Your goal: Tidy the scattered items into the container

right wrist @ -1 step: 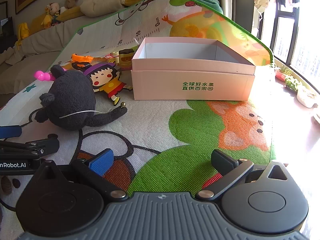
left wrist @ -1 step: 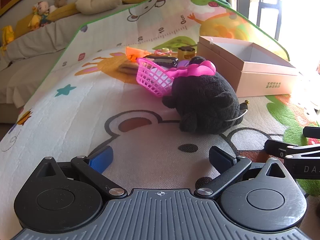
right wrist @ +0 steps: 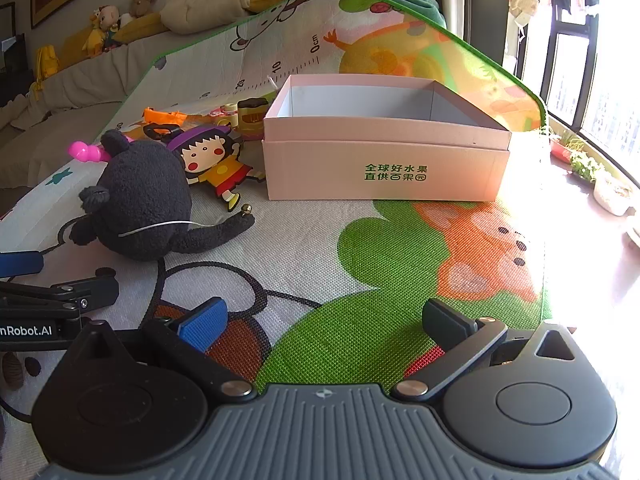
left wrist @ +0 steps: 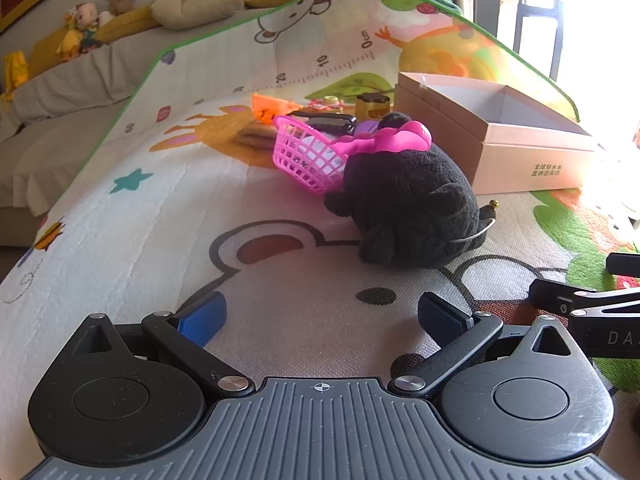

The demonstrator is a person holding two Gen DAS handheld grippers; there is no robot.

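Left claw (left wrist: 322, 316) hangs open and empty over the play mat (left wrist: 160, 220), poised low for a first pick. Ahead and rightward sits the black plush toy (left wrist: 408, 208), touching the pink basket (left wrist: 308, 156). Right claw (right wrist: 324, 320) is likewise open; the box (right wrist: 384, 160) lies straight ahead, apparently empty.

One pink box (right wrist: 386, 168) at frame centre, one black plush toy (right wrist: 144, 204) at left, one cartoon-girl figure (right wrist: 212, 160), one pink basket (left wrist: 310, 156) — plus one orange toy (right wrist: 164, 116) (upper left) and one brown jar (right wrist: 251, 114).
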